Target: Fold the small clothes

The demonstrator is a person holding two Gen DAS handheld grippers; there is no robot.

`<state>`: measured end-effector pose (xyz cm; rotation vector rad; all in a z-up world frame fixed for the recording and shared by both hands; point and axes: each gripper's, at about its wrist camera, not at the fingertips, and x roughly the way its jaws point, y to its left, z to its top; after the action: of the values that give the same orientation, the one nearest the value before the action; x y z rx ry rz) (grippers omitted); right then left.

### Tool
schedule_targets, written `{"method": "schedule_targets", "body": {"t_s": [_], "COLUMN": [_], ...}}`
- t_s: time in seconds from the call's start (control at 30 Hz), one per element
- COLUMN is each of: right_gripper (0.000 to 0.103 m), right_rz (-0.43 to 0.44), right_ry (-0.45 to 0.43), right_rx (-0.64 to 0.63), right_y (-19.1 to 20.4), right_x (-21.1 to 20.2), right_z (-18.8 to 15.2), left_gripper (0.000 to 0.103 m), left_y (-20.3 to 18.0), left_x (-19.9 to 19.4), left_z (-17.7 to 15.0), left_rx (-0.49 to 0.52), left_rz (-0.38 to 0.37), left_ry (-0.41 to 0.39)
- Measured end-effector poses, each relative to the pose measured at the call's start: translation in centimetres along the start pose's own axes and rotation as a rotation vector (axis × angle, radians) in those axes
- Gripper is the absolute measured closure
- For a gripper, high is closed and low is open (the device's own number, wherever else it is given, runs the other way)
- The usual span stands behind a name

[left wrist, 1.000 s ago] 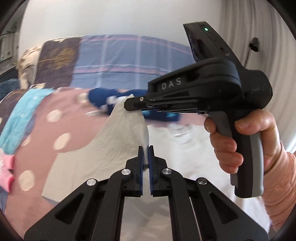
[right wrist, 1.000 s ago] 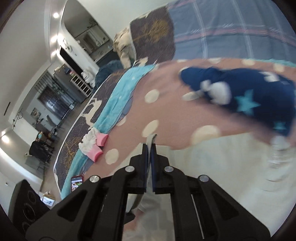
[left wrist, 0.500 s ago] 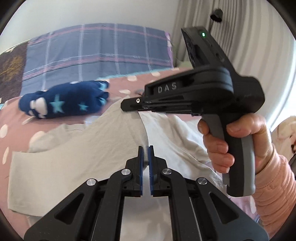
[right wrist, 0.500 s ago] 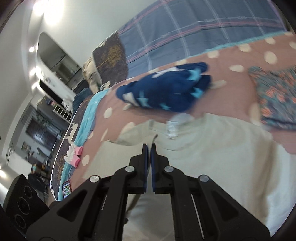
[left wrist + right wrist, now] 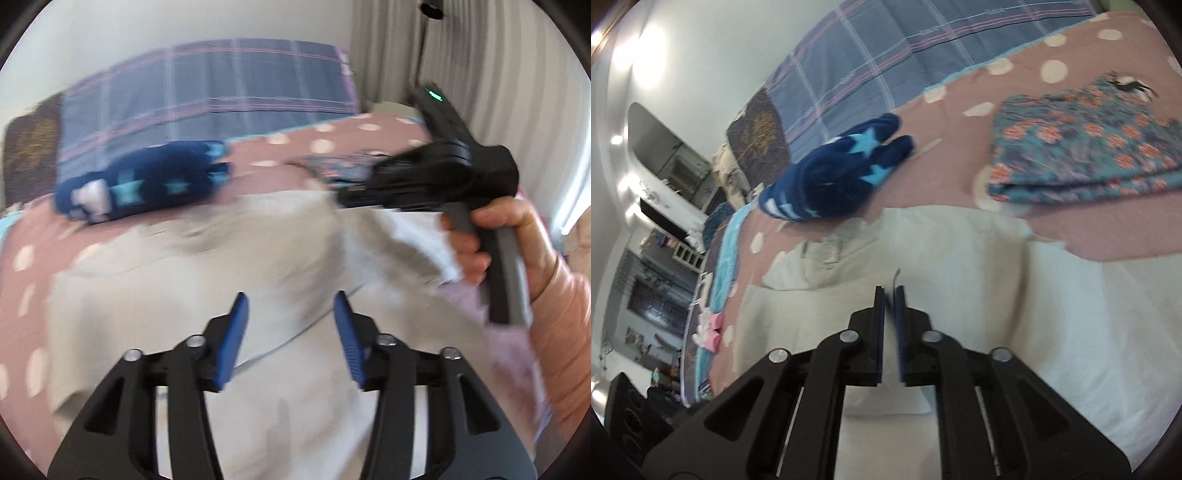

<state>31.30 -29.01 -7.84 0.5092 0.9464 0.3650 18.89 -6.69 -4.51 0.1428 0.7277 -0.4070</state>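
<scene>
A bed (image 5: 960,122) is filling both views, its dusty-pink spread (image 5: 280,162) dotted with pale circles, soft and matte, with a blue plaid pillow (image 5: 229,88) standing at the head. Across the spread a pale grey-beige garment (image 5: 177,280) is lying spread out, a thin smooth knit with a hemmed edge running between the left gripper's fingers; in the right wrist view the same garment (image 5: 960,258) is showing a folded layer and a small label near its far edge.

Beyond it, on the spread, a folded floral cloth (image 5: 1086,147) is resting as a flat rectangular stack in teal and orange. Well to its left a plush navy bundle (image 5: 842,173) with light-blue stars is lying rolled and rounded.

The left gripper (image 5: 291,299) is opening, its ribbed blue pads standing wide apart above the garment with nothing pressed between them. The right gripper (image 5: 889,291), held by a hand (image 5: 517,236) in a peach sleeve (image 5: 565,332), is also opening; a narrow gap shows, with a thin cloth edge rising just beyond its tips, and whether the pads press it cannot be told.
</scene>
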Motion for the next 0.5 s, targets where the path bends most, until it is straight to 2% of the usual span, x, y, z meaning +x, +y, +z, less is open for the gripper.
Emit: {"method": "schedule_targets", "body": {"t_s": [0.03,0.07,0.1,0.17,0.23,0.27,0.33,0.37,0.4,0.43,0.5], "right_gripper": [0.08,0.064,0.054,0.049,0.048,0.047,0.047,0.063,0.098,0.1,0.1], "right_rz": [-0.001,-0.002,-0.01,-0.026,-0.051,-0.059,-0.075,-0.088,-0.094,-0.099,-0.099], "right_ry": [0.007,0.019,0.029,0.054,0.096,0.113,0.148,0.159,0.188,0.205,0.15], "right_rx": [0.008,0.022,0.026,0.005,-0.036,-0.046,-0.062,-0.081,-0.116,-0.135,-0.119], "right_y": [-0.3,-0.7,-0.9,-0.8,-0.3,0.0,0.8,1.5,2.4,3.2,4.2], "right_x": [0.0,-0.1,-0.2,-0.1,0.8,1.4,2.9,3.5,4.0,4.0,2.0], "right_z": [-0.2,-0.7,-1.3,-2.1,-3.3,-3.7,-4.4,-4.7,-4.8,-4.9,-4.7], "left_gripper": [0.041,0.039,0.038,0.033,0.033,0.033,0.033,0.033,0.033,0.033,0.033], "left_y": [1.9,3.2,4.7,8.5,11.7,13.3,15.6,16.3,16.8,17.4,18.3], "left_x": [-1.2,-1.8,-2.5,-3.6,-3.9,-4.0,-3.4,-3.1,-2.5,-1.8,-1.0], "left_z": [-1.3,-2.3,-3.3,-5.9,-7.9,-8.8,-9.7,-9.9,-9.9,-9.8,-9.6], "left_rx": [-0.01,-0.017,-0.027,-0.072,-0.13,-0.167,-0.217,-0.23,-0.239,-0.248,-0.27], "left_rz": [0.072,0.131,0.195,0.316,0.387,0.412,0.411,0.416,0.418,0.417,0.413], "left_ry": [-0.006,-0.008,-0.006,0.028,0.073,0.099,0.13,0.139,0.146,0.155,0.158]}}
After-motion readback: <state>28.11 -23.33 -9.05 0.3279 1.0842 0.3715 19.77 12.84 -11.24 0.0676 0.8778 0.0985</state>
